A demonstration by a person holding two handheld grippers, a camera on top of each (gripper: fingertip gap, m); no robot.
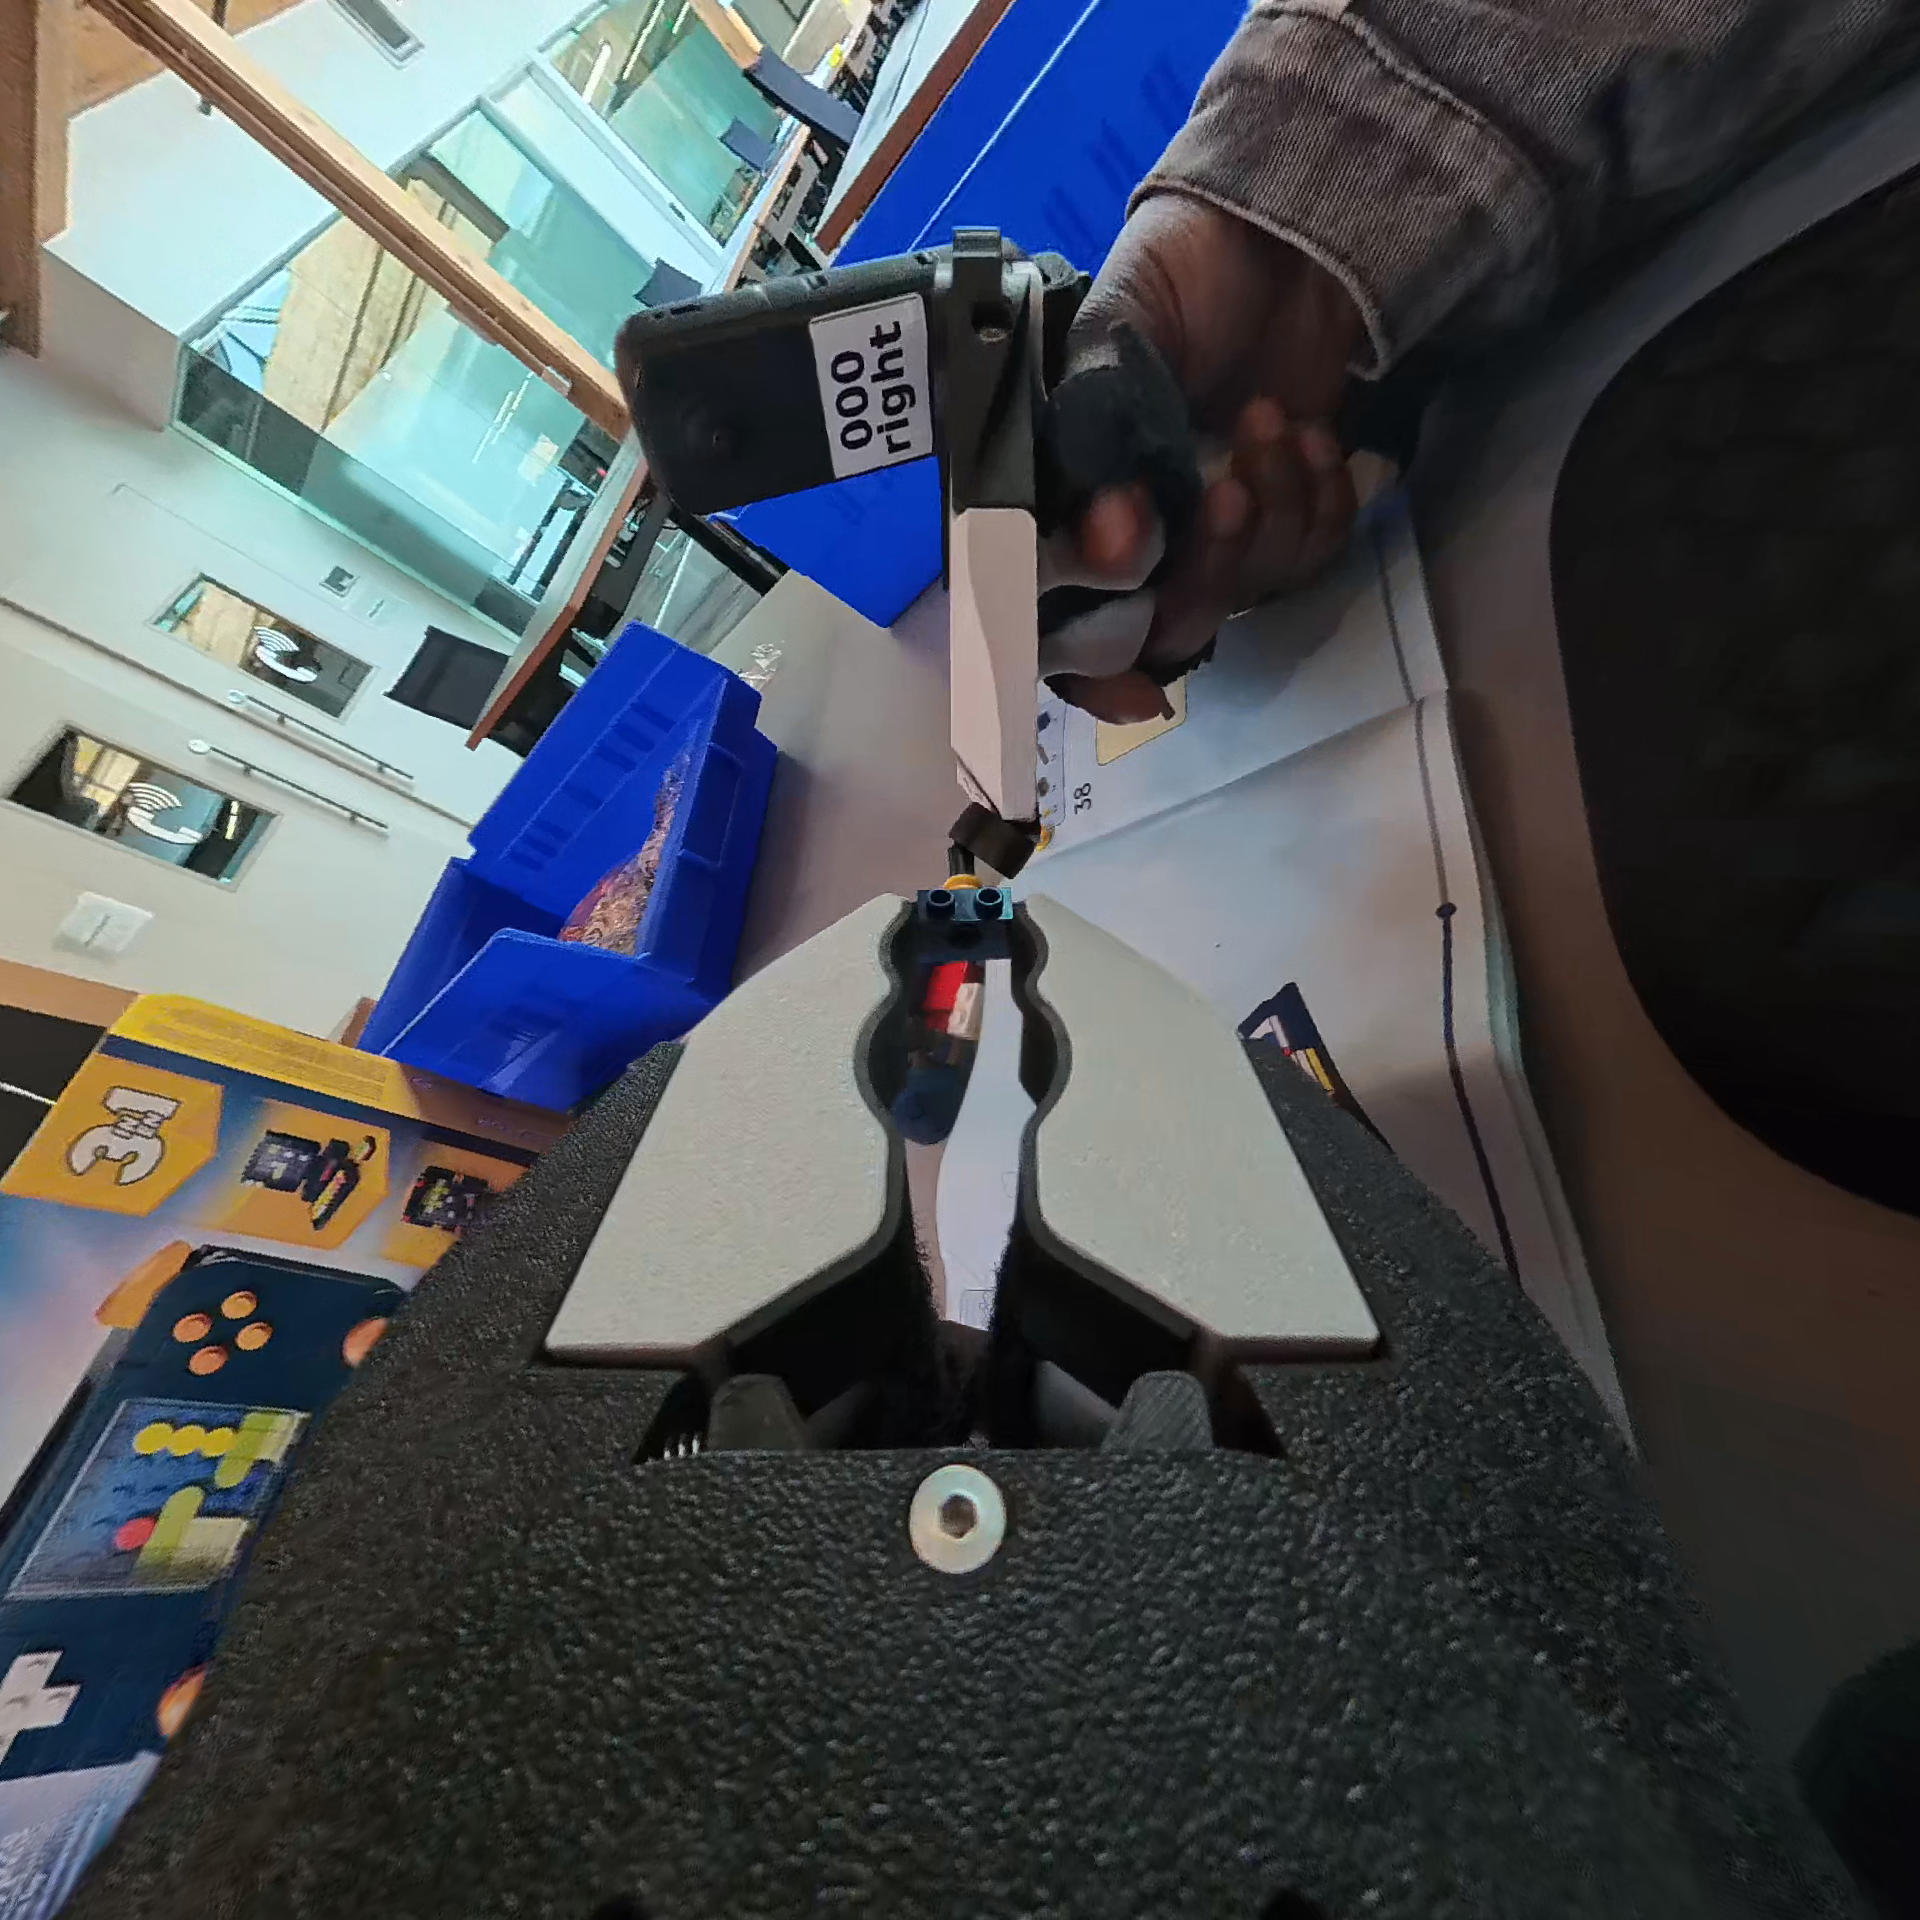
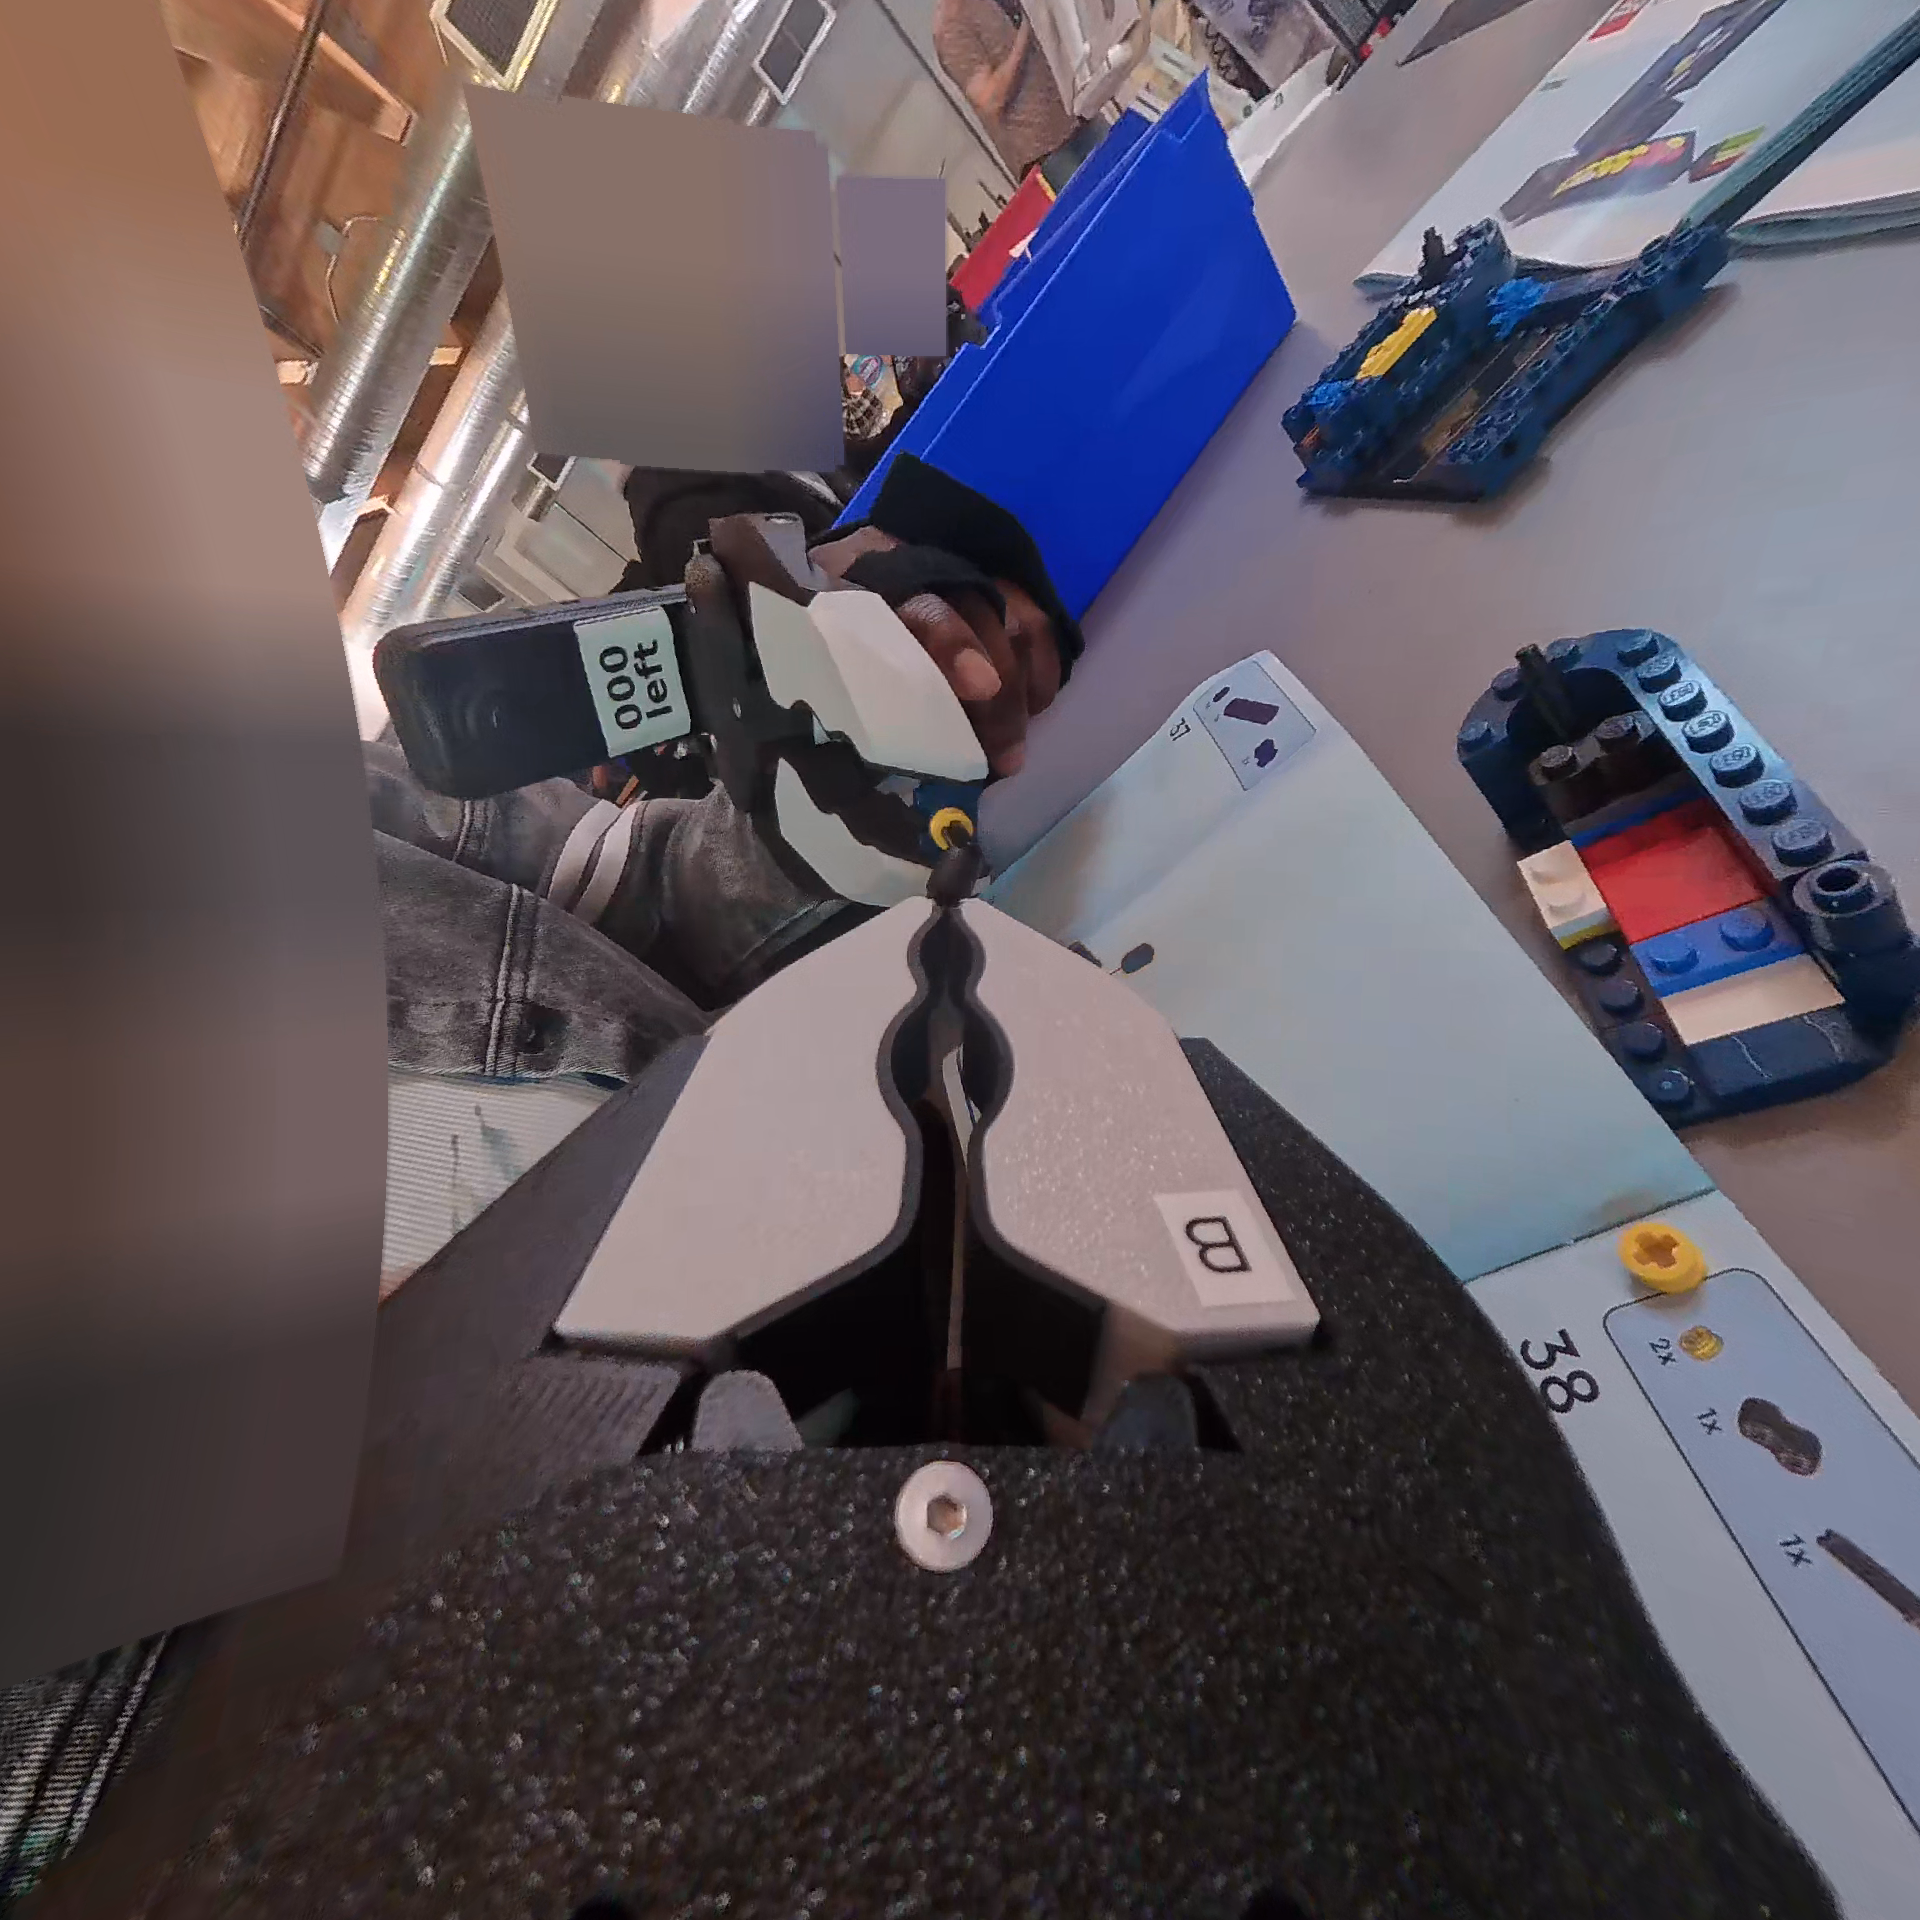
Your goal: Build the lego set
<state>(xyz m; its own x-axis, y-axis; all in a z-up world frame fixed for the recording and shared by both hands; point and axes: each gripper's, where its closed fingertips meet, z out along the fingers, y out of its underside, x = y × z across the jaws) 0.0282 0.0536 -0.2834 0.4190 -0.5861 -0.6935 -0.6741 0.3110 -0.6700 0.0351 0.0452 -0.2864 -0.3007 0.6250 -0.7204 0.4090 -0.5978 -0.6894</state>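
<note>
Grey tabletop carries the largest things: blue storage bins, a printed toy box, an open instruction booklet, and two dark blue brick builds, one far off and one nearer with red, white and blue plates inside. A loose yellow bush lies on the booklet page.

Above the booklet the two grippers meet tip to tip. The left gripper is clamped on a small dark blue studded brick that carries a yellow ring at its end. The right gripper has its fingers together, pinching a small black connector piece just beside that ring.

Judging from these views, the black piece is held only at the very fingertips, so a slight sideways push against the ring could twist it out of the pinch, or lever the blue brick askew between its pads, dropping either onto the page.
</note>
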